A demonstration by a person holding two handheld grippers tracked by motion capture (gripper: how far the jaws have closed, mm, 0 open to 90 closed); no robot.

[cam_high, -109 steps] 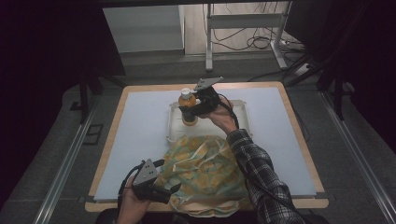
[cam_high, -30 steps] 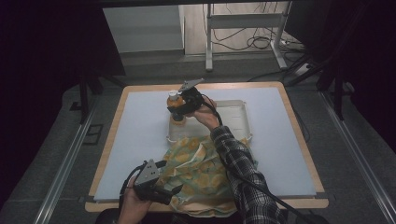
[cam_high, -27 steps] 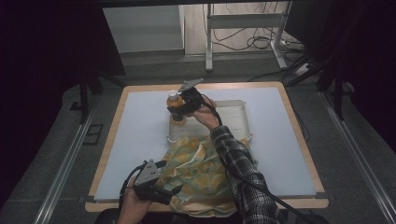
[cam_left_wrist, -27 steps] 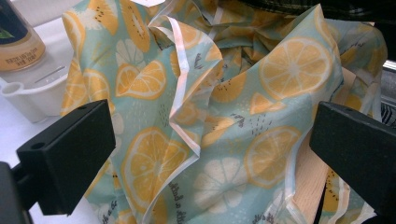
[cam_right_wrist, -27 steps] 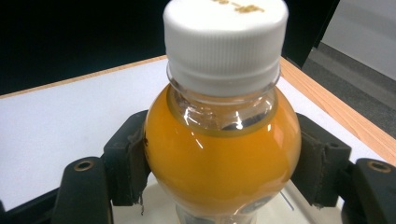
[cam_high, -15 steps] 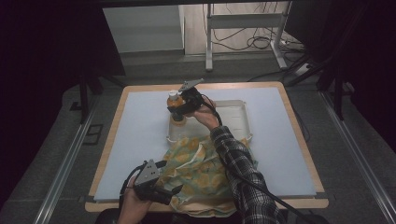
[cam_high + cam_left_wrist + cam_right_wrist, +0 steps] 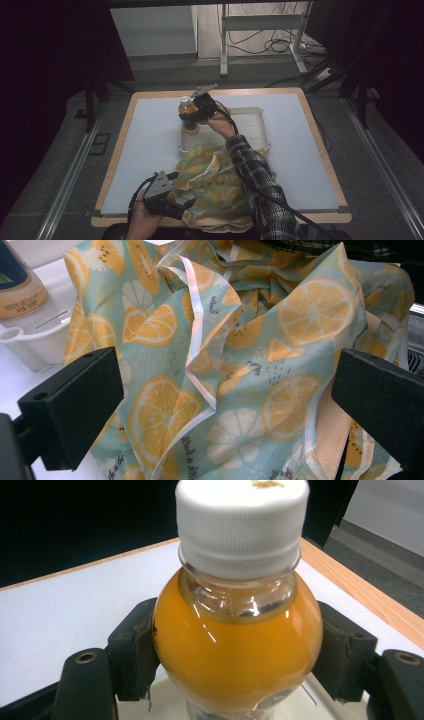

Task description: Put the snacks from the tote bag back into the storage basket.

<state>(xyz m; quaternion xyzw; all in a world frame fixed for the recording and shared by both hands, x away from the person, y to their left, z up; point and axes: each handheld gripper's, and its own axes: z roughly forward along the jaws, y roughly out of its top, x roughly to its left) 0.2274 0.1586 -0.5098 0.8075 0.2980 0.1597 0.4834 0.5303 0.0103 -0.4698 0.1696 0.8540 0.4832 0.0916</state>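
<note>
The right tool point(image 7: 192, 116) pinches a small clear plastic bottle of orange drink with a white screw cap point(image 7: 186, 113), its black jaws pressed against the round shoulder on either side, as the right gripper view point(image 7: 239, 650) makes plain. Compared with a few seconds ago, the bottle has travelled from the middle of the shallow white plastic tray point(image 7: 250, 125) towards that tray's far left corner, and over the last second it has hardly shifted. I judge that it is being set down or steadied there, upright, rather than carried towards the bag.

The left tool point(image 7: 167, 199) has not moved in that time: it sits at the near edge of the pale blue bench point(image 7: 145, 145), jaws spread wide and holding nothing, aimed at the crumpled pale green cloth bag printed with lemon slices point(image 7: 220, 365). The bag lies between the tray and the near edge of the bench, its mouth not gathered open.

Whether the bottle's base actually rests on the tray floor is hard to tell: the right gripper view cuts the bottle off below the shoulder, and from the high view the hand covers it. The label is too small to read. The person's checked sleeve point(image 7: 255, 175) lies over part of the bag, hiding its right side.
</note>
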